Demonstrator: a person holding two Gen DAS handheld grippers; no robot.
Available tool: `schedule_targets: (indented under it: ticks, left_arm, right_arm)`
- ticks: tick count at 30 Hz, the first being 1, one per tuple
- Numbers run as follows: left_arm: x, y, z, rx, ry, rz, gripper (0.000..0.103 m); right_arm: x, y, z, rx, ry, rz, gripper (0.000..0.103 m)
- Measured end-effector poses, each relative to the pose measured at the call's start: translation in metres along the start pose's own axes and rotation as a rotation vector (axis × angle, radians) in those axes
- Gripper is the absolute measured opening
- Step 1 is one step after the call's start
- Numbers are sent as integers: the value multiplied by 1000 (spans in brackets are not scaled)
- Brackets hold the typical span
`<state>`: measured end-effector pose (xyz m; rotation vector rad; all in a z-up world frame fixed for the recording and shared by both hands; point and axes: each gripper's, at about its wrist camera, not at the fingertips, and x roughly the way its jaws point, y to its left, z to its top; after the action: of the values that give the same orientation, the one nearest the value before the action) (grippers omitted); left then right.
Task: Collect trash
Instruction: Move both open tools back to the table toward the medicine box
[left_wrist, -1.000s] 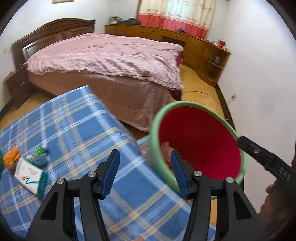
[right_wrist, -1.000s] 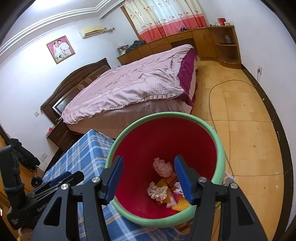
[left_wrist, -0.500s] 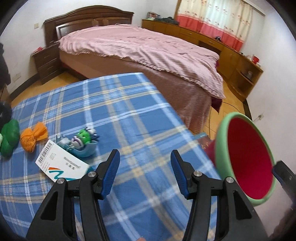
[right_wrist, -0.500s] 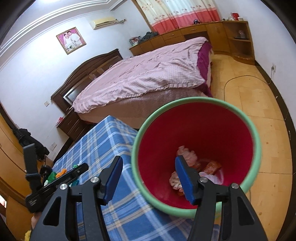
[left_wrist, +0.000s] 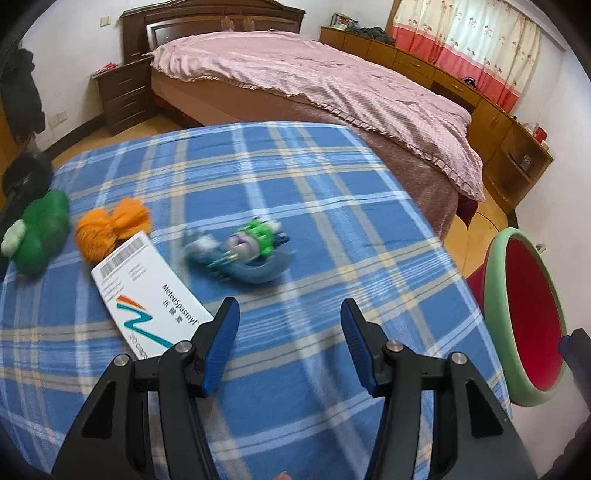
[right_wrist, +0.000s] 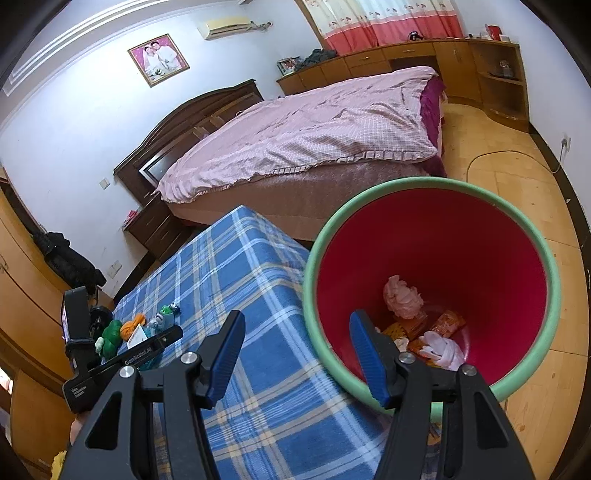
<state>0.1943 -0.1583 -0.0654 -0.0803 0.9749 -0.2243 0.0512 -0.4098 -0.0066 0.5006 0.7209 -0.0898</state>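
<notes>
A red bin with a green rim (right_wrist: 436, 280) stands beside the blue plaid table (right_wrist: 236, 280); it holds crumpled tissues and wrappers (right_wrist: 404, 301). It also shows in the left wrist view (left_wrist: 524, 325). My left gripper (left_wrist: 290, 347) is open and empty above the table (left_wrist: 332, 221), near a white medicine box (left_wrist: 147, 295), a blue-green toy (left_wrist: 251, 251), an orange fluffy ball (left_wrist: 110, 225) and a green plush (left_wrist: 37, 232). My right gripper (right_wrist: 297, 354) is open and empty over the bin's left rim.
A bed with a pink cover (left_wrist: 332, 85) stands behind the table. Wooden cabinets (left_wrist: 480, 99) line the far wall. A nightstand (left_wrist: 125, 96) is at the left. A cable (right_wrist: 491, 158) lies on the wooden floor.
My left gripper has swung left from the bin to over the table and its items. The right gripper's view has shifted left, so the bin sits further right.
</notes>
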Motion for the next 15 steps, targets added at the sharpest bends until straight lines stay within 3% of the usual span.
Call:
schedule_targets:
  ticks: [15]
  left_arm:
    - [-55, 66, -13, -78, -68, 73, 57]
  right_arm:
    - [16, 47, -8, -62, 48, 64, 62]
